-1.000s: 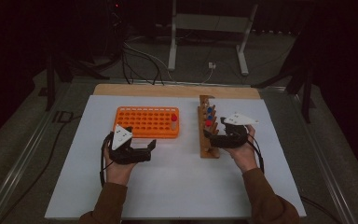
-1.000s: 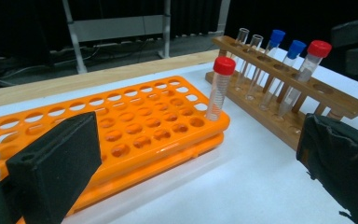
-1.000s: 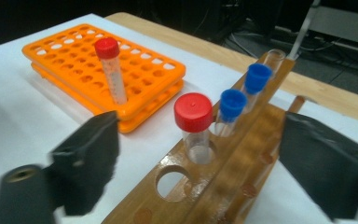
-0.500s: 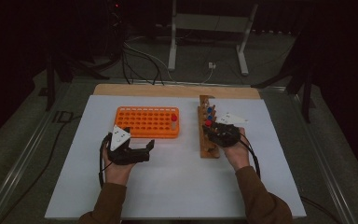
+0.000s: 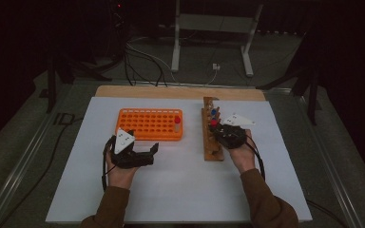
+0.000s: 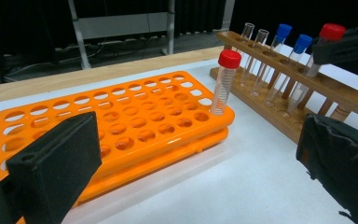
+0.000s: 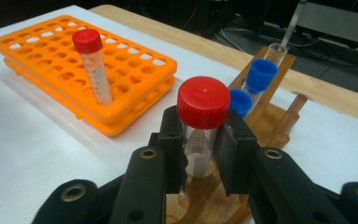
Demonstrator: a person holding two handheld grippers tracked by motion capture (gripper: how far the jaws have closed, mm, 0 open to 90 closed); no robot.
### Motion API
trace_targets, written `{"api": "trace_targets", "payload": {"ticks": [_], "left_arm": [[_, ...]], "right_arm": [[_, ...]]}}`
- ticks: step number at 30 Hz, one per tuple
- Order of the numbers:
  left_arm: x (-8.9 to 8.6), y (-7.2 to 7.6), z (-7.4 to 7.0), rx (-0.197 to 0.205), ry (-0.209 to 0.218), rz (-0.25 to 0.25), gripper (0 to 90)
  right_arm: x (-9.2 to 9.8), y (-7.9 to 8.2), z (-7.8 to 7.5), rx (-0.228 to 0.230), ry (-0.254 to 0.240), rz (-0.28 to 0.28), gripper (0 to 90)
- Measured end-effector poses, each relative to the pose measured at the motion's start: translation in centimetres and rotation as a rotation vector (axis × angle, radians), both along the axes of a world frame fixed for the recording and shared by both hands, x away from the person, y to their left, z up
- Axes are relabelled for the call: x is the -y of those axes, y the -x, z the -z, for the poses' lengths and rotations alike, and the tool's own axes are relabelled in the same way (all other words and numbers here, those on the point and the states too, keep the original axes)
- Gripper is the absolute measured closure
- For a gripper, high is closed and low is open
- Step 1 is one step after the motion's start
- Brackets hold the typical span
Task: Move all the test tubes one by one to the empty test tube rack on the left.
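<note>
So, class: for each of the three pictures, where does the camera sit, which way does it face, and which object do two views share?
High view: above the person's side, looking forward and down at the white table; both forearms show.
Left gripper view: on the left gripper, jaws wide open, facing the orange rack.
Right gripper view: on the right gripper, jaws shut on a red-capped tube in the wooden rack.
Shared: the gripped tube shows in both gripper views.

Right gripper (image 7: 200, 161): jaws clamp a capped tube (image 7: 201, 121) just below the cap, tube standing in the wooden rack (image 5: 212, 137). Two more capped tubes (image 7: 254, 84) sit in the rack beyond the jaws, w/ an uncapped one (image 7: 275, 52) behind those. Plastic rack (image 7: 88, 70) lies off to the jaws' left, one capped tube (image 7: 92, 65) upright in a corner hole. Left gripper (image 5: 140, 154): jaws wide apart, plastic rack ahead, wooden rack to their right. All on the bench (image 5: 180, 190).
</note>
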State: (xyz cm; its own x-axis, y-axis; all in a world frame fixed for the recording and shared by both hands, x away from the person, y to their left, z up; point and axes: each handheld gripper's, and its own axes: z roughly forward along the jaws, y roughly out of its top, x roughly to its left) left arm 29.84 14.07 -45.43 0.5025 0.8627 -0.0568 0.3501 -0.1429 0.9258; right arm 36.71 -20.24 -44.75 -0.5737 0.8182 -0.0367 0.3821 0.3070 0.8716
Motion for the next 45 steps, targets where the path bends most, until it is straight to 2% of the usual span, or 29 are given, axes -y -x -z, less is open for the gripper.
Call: {"api": "trace_targets", "payload": {"ticks": [15,24,28,37,45], "left_arm": [[0.0,0.0,0.0,-0.003,-0.002,-0.002,0.4],[0.3,0.0,0.0,-0.003,-0.006,0.005,0.4],[0.8,0.0,-0.2,0.001,-0.006,0.014,0.5],[2.7,-0.4,-0.9,0.02,-0.023,0.054,0.5],[5.2,-1.4,-1.7,0.047,-0.034,0.09,2.0]], "right_arm": [[0.4,0.8,-2.8,0.079,-0.03,0.002,74.6],[0.5,1.2,-4.7,0.109,-0.052,-0.008,74.5],[0.6,1.3,-5.3,0.098,-0.088,-0.02,74.6],[0.1,1.5,-5.2,0.08,-0.101,-0.052,74.5],[-0.6,1.9,-5.2,0.055,-0.126,-0.094,74.5]]}}
